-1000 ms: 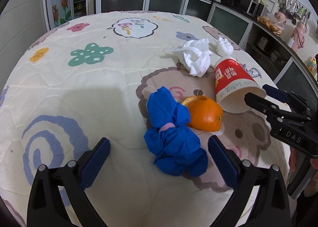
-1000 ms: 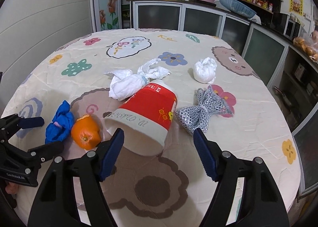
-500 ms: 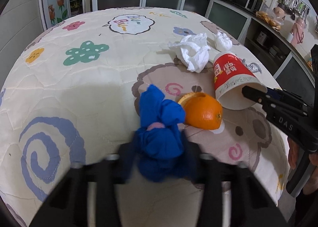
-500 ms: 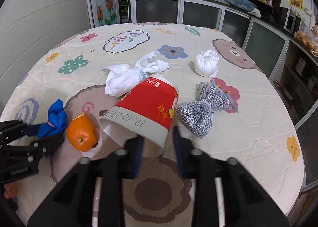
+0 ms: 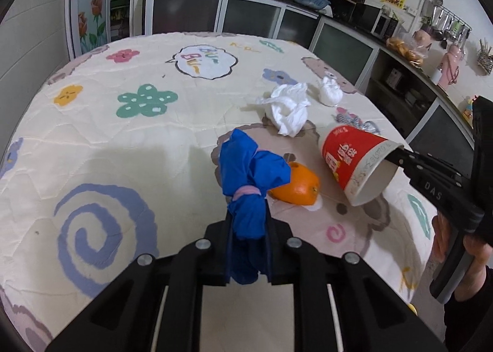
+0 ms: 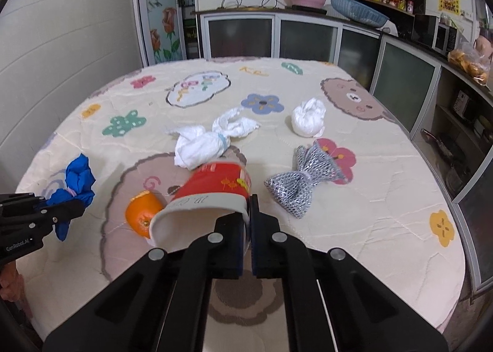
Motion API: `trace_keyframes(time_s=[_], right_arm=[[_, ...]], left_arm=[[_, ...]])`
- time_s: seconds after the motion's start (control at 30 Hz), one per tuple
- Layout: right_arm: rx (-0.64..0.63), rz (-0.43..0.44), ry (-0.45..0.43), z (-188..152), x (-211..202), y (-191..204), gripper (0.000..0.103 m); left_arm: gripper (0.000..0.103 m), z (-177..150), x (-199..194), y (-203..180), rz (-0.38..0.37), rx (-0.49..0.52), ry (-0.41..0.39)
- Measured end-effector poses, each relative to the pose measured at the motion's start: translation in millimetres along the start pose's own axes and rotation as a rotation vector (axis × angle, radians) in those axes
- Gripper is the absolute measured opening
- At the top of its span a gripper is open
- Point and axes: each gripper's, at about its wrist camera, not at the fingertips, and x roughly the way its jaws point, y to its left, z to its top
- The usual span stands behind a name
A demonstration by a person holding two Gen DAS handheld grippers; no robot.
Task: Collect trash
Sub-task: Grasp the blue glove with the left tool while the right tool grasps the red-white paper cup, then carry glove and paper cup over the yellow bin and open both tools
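The left gripper [image 5: 248, 244] has its jaws drawn close together, clamped on the lower end of a blue bundle [image 5: 251, 173] tied at its waist with a pink band; the bundle stands up out of the jaws, clear of the bench [image 5: 123, 142]. In the right wrist view the same blue bundle [image 6: 75, 185] shows at nine o'clock, pinched in the left gripper [image 6: 66, 205].

The right gripper [image 6: 248, 228] has its jaws nearly together, pinched on the white rim of a red paper cup [image 6: 215, 192]: one jaw sits inside the mouth, the other outside the wall. The cup is tilted, its mouth toward the camera and its base pointing away. In the left wrist view the red paper cup [image 5: 354, 158] sits at three o'clock, with the right gripper [image 5: 400, 156] gripping its rim from the right.

An orange [image 5: 295, 185] rests on the bench just beside the blue bundle, between it and the cup. Beyond the cup, toward twelve o'clock in the right wrist view, lies a white tied bag [image 6: 203, 144]; a smaller white wad [image 6: 308, 121] lies at one o'clock, and a silver mesh bundle [image 6: 303, 179] lies at two o'clock, just beside the cup.
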Motion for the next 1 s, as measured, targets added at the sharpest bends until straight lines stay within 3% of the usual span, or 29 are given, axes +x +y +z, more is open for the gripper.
trace_keyframes(time_s=[0.53,0.73,1.0], right_arm=[[0.049,-0.006,-0.078,-19,-86,-24,0.002],[0.088,-0.049,-0.112,-46,-134,-49,0.002],[0.176,-0.192,-0.136,-108,-210,-101,0.002]], left_arm=[[0.014,-20,-52,-44,-0.076,0.066,-0.053],[0.014,-34,-61,-84,-0.154,0.139,-0.037],[0.014,-60,-62,-175,-0.318,0.311,0.013]])
